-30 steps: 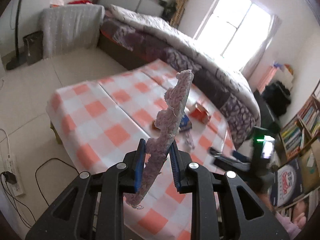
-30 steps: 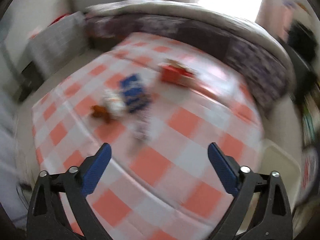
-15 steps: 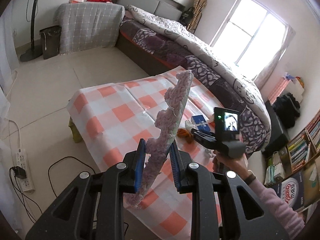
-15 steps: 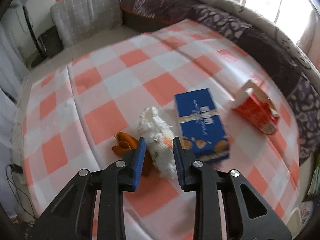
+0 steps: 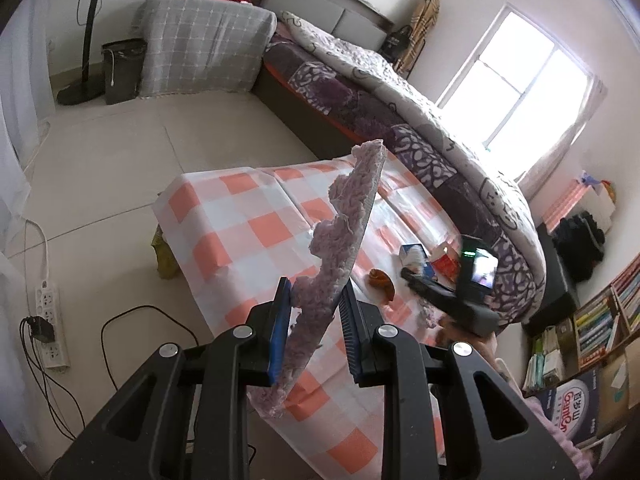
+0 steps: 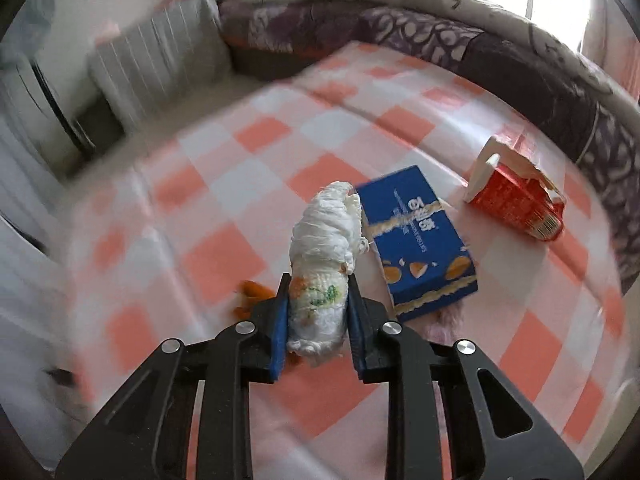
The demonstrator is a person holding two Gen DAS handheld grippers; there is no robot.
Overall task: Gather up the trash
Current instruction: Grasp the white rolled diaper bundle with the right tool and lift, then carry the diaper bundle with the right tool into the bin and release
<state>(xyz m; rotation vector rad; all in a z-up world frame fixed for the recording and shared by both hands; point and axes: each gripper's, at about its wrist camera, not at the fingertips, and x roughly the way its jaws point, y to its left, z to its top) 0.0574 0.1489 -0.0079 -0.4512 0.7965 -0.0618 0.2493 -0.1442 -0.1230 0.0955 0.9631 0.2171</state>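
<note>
A jagged lilac foam scrap (image 5: 352, 216) stands upright between the pads of my left gripper (image 5: 314, 316), which is shut on it, short of the near end of the orange-and-white checked table (image 5: 260, 224). In the right wrist view my right gripper (image 6: 318, 320) has its jaws closing, and the pads press a crumpled white wad (image 6: 320, 264) with orange and green print. Beside the wad lie a blue biscuit box (image 6: 416, 240), a torn red carton (image 6: 516, 200) and orange peel (image 6: 252, 292). The left wrist view shows the right gripper (image 5: 414, 266) over the table (image 6: 240, 184).
A bed with a purple quilt (image 5: 400, 112) runs along the table's far side. A dark bin (image 5: 122, 70) and a floor lamp base (image 5: 76, 94) stand on the tiled floor. A power strip with cables (image 5: 48, 312) lies at left, and bookshelves (image 5: 600, 320) at right.
My right gripper has gone from wide open to closed on the white wad among the trash. The left gripper keeps the foam scrap and now views the table from farther back.
</note>
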